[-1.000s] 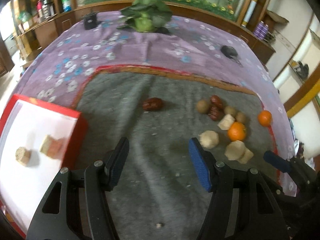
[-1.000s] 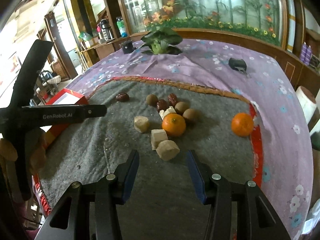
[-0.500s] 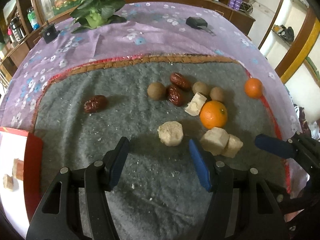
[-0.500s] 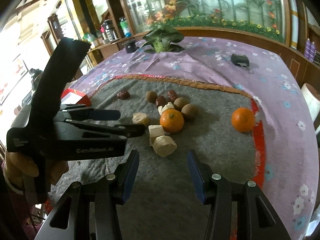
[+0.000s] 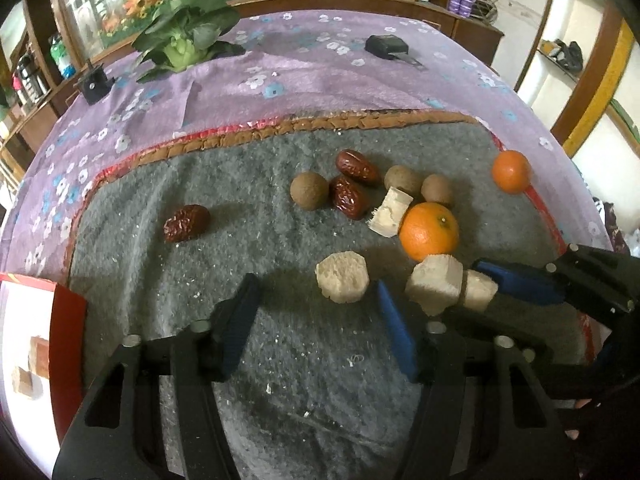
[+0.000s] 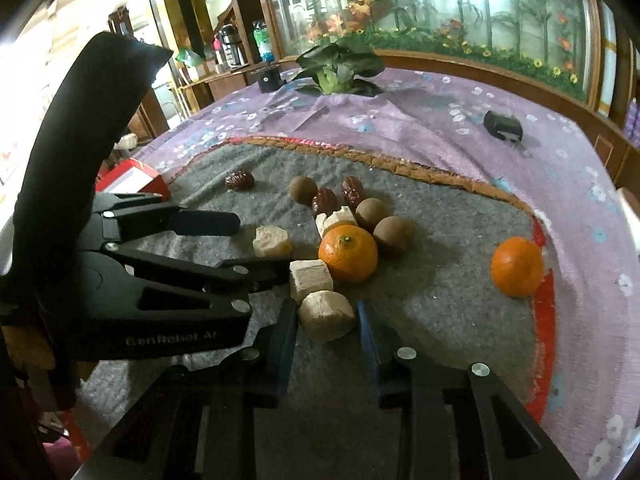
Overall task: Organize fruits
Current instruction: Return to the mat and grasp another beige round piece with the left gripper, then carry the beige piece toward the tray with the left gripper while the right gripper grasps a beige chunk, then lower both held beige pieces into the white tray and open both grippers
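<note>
Two handheld grippers reach over a grey mat (image 5: 168, 280) strewn with fruit.

The mat fills mid-frame, its braided edge curving along the top; bare mat lies lower centre and left. A red tray (image 5: 68, 320) sits at the left edge. The left gripper (image 5: 316, 312) is spread, a pale chunk (image 5: 342, 282) just ahead. The right gripper (image 6: 326, 324), also spread, straddles another chunk (image 6: 326, 316). Oranges (image 5: 429, 231), dates (image 5: 186, 223) cluster centre-right.
</note>
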The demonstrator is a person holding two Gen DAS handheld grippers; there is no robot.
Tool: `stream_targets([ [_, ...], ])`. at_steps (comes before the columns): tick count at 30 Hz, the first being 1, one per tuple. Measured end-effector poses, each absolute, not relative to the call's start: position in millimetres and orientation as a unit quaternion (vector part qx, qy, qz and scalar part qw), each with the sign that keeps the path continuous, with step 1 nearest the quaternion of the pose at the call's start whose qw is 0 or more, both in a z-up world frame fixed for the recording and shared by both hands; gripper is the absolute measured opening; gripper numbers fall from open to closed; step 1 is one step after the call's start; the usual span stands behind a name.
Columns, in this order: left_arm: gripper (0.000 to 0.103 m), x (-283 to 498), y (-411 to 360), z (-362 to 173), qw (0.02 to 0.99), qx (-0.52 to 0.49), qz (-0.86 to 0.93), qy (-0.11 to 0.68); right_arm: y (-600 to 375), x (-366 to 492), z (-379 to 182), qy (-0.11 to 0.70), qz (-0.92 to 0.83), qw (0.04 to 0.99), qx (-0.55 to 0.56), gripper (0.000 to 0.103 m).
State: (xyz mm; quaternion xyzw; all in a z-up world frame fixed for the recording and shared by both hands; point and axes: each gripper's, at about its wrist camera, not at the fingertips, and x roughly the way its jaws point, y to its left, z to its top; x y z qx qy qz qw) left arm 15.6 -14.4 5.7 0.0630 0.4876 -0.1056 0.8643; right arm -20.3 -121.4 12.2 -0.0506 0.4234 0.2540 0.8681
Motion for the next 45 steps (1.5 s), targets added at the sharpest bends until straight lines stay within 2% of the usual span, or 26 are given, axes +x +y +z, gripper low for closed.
stream_targets([
  [1, 0.035, 15, -14, 7, 0.864, 0.062, -0.106, 0.487, -124, -22, 14, 0.423, 0.25, 0.87, -0.045, 0.029],
  [4, 0.017, 11, -10, 10, 0.862, 0.048, -0.114, 0.492, -130, -28, 20, 0.418, 0.249, 0.873, -0.034, 0.029],
  [19, 0.018, -34, 34, 45, 0.885, 0.015, -0.095, 0.455, -110, -56, 47, 0.403, 0.278, 0.872, -0.017, 0.029],
  [30, 0.018, -65, 98, 67, 0.901, -0.011, -0.025, 0.433, -46, -62, 60, 0.393, 0.331, 0.857, -0.032, 0.029],
  [45, 0.018, -88, 190, 63, 0.897, -0.06, 0.07, 0.433, 55, -61, 67, 0.389, 0.408, 0.823, -0.075, 0.029],
])
